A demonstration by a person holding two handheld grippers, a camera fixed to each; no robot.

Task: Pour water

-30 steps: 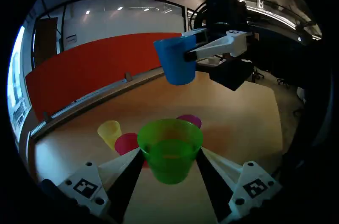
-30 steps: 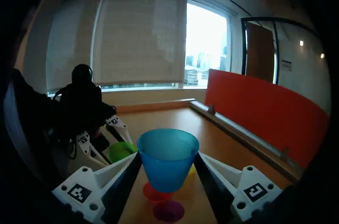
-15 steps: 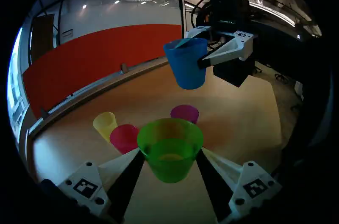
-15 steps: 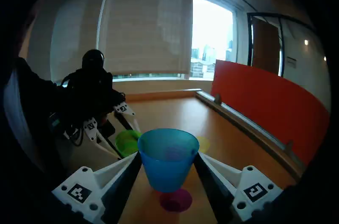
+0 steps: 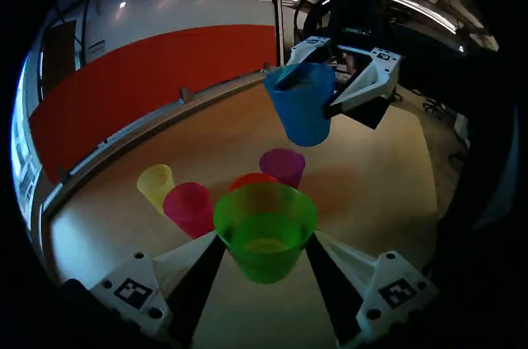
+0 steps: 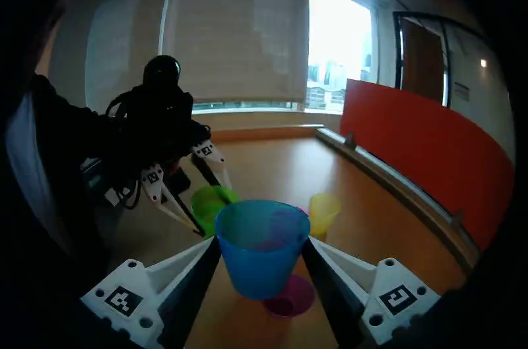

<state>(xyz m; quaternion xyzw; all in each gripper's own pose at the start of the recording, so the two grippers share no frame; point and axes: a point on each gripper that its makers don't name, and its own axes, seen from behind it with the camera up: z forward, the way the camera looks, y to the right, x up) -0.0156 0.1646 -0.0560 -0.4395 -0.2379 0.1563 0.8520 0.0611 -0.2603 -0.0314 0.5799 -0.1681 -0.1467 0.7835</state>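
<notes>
The translucent blue cup (image 5: 300,111) hangs in the air over the far worktop (image 5: 379,171), clamped in the right tool (image 6: 262,250), while the left tool (image 5: 265,243) clamps a green cup (image 5: 265,256) nearer, with a purple cup (image 5: 282,165), red cup (image 5: 253,180), pink cup (image 5: 188,207) and, leftmost, yellow cup (image 5: 156,184) standing between them.

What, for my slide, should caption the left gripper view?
Left gripper grips green cup; right gripper holds blue cup aloft.
</notes>
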